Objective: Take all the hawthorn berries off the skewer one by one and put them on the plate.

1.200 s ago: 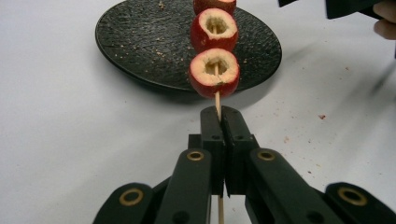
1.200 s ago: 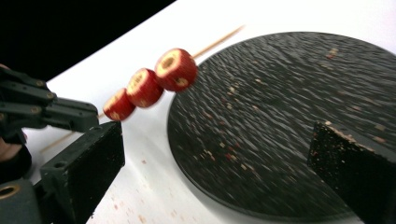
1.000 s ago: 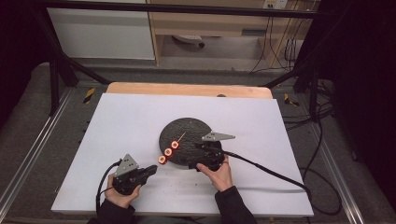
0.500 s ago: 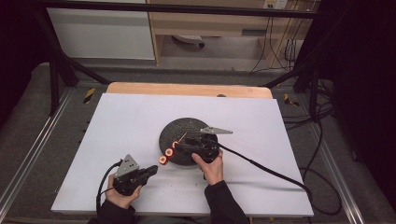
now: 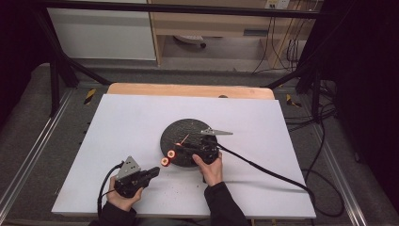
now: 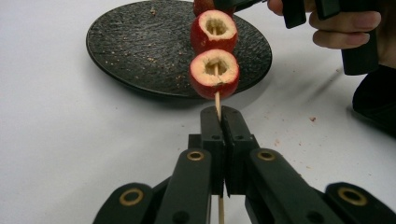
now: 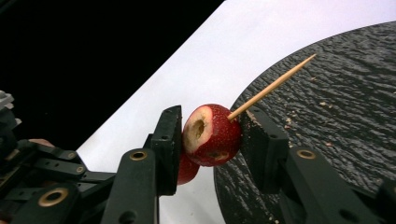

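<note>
Your left gripper (image 6: 223, 140) fingers clamp the thin, brittle skewer (image 6: 217, 100); right gripper (image 7: 212, 137) fingers bracket the soft fruit (image 7: 211, 134) between them, contact unclear. Squeeze gently.

Three red cored fruits (image 6: 214, 73) sit on one skewer (image 7: 271, 87), beside one black plate (image 5: 186, 132), with two claws.

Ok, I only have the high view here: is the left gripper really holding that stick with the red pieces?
Observer: Yes. The left gripper has its fingers shut on a thin wooden skewer.
Operator: And the red pieces?
Observer: They are cored red fruits with hollow centres, threaded on the skewer.
Operator: What about the right gripper?
Observer: Its fingers closely flank another fruit on the skewer, at the black plate edge. I cannot tell if they are squeezing it.
</note>
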Available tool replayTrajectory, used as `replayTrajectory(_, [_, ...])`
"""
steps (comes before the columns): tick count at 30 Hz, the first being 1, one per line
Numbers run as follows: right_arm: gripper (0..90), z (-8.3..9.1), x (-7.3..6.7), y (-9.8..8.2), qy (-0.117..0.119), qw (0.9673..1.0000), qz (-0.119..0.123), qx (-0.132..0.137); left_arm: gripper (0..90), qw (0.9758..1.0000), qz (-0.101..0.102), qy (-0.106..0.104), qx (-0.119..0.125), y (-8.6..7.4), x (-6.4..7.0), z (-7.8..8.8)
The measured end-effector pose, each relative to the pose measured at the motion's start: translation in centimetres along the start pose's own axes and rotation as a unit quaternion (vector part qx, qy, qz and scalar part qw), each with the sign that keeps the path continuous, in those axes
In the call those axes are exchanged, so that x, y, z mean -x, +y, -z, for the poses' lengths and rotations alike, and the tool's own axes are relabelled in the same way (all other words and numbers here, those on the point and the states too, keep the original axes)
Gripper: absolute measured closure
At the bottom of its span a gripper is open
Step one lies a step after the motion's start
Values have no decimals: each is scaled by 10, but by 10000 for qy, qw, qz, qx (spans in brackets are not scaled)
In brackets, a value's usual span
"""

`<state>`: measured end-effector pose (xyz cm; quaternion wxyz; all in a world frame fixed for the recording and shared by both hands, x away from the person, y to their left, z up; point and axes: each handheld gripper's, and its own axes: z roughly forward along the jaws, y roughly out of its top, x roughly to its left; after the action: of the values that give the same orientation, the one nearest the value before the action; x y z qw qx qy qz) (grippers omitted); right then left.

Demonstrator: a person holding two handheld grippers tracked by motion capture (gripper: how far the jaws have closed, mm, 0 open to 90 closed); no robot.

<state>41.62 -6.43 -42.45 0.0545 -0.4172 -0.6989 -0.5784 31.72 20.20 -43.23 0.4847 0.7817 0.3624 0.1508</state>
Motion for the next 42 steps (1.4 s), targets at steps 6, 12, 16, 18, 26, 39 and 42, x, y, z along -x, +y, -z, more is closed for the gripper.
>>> replayTrajectory(6, [623, 2, -1, 3, 112, 9999, -61, 6, 884, 10000, -21, -16, 55, 1, 1, 1])
replayTrajectory(12, [639, 6, -2, 7, 169, 9998, -105, 75, 884, 9999, -49, -16, 115, 1, 2, 2])
replayTrajectory(16, [640, 6, -3, 7, 173, 9997, -138, 96, 885, 9999, -57, 16, 139, 1, 3, 2])
replayTrajectory(18, [634, 6, -3, 7, 182, 9997, -150, 86, 885, 9998, -78, 36, 160, 1, 3, 3])
replayTrajectory(26, [628, 2, -1, 2, 361, 9990, -263, -34, 885, 9997, -103, 40, 212, 1, 4, 4])
replayTrajectory(39, [656, 8, -4, 10, 465, 9982, -358, 120, 886, 9992, -167, 48, 371, 3, 7, 7])
replayTrajectory(42, [670, 10, -4, 12, 521, 9977, -404, 167, 887, 9989, -195, 65, 415, 4, 7, 8])
